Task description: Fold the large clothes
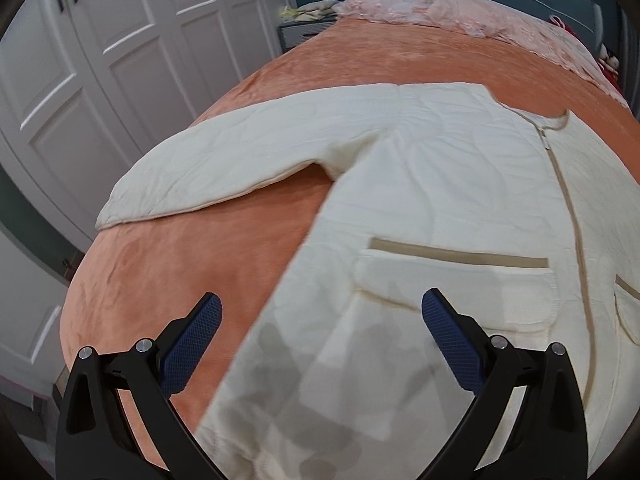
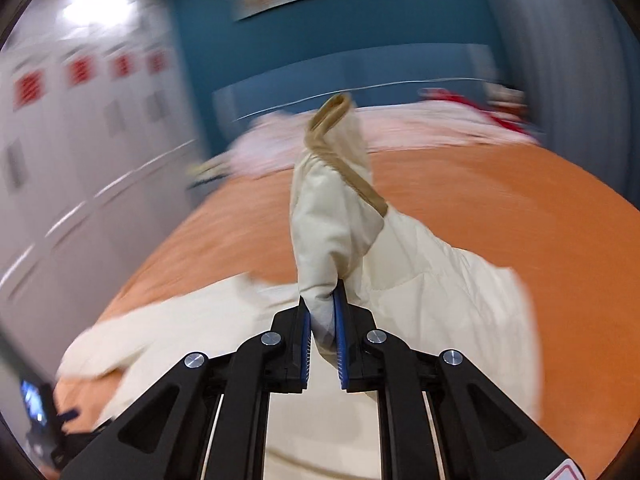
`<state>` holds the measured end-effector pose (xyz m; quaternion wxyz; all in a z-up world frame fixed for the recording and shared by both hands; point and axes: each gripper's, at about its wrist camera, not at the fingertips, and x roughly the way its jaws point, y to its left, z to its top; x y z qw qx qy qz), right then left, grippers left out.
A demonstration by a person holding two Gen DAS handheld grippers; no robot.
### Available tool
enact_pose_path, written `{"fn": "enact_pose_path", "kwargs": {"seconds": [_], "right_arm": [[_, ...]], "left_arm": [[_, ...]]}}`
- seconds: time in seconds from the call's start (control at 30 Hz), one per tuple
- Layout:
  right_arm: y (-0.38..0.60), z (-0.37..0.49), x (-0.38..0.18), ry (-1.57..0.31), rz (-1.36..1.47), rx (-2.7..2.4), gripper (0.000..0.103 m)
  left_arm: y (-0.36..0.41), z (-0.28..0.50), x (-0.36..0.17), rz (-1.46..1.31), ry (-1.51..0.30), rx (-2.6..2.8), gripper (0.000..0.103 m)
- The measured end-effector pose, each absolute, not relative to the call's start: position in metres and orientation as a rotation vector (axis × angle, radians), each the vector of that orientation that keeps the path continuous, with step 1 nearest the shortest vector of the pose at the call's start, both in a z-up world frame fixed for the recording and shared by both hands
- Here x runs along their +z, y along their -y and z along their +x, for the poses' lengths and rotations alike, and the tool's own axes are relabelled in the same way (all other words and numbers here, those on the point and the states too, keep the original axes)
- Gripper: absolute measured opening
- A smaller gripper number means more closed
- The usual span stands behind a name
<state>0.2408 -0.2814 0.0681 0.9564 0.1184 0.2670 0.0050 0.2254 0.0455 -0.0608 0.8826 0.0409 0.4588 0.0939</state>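
Centrally in the left wrist view, a cream quilted jacket (image 1: 420, 208) is spread flat on an orange bedspread (image 1: 192, 264), one sleeve stretched toward the left of the frame, and the left gripper (image 1: 321, 316) is seen at the bottom with its blue-padded fingers wide apart above the hem, holding nothing. Meanwhile, in the blurred right wrist view, the right gripper (image 2: 322, 308) is clamped together on a lifted fold of the jacket (image 2: 332, 216), its tan trim (image 2: 340, 152) raised toward the upper centre.
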Motion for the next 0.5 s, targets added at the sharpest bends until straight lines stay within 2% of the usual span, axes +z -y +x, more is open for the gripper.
{"fn": "enact_pose_path", "kwargs": {"seconds": [0.3, 0.47, 0.5], "right_arm": [[0.085, 0.305, -0.018, -0.764, 0.058, 0.307, 0.011], [0.046, 0.299, -0.062, -0.874, -0.023, 0.345, 0.025], [0.042, 0.297, -0.067, -0.888, -0.020, 0.357, 0.034]], "left_arm": [[-0.093, 0.227, -0.061, -0.009, -0.961, 0.199, 0.098], [-0.105, 0.231, -0.060, -0.079, -0.966, 0.144, 0.098], [-0.106, 0.232, -0.059, -0.095, -0.965, 0.128, 0.098]]}}
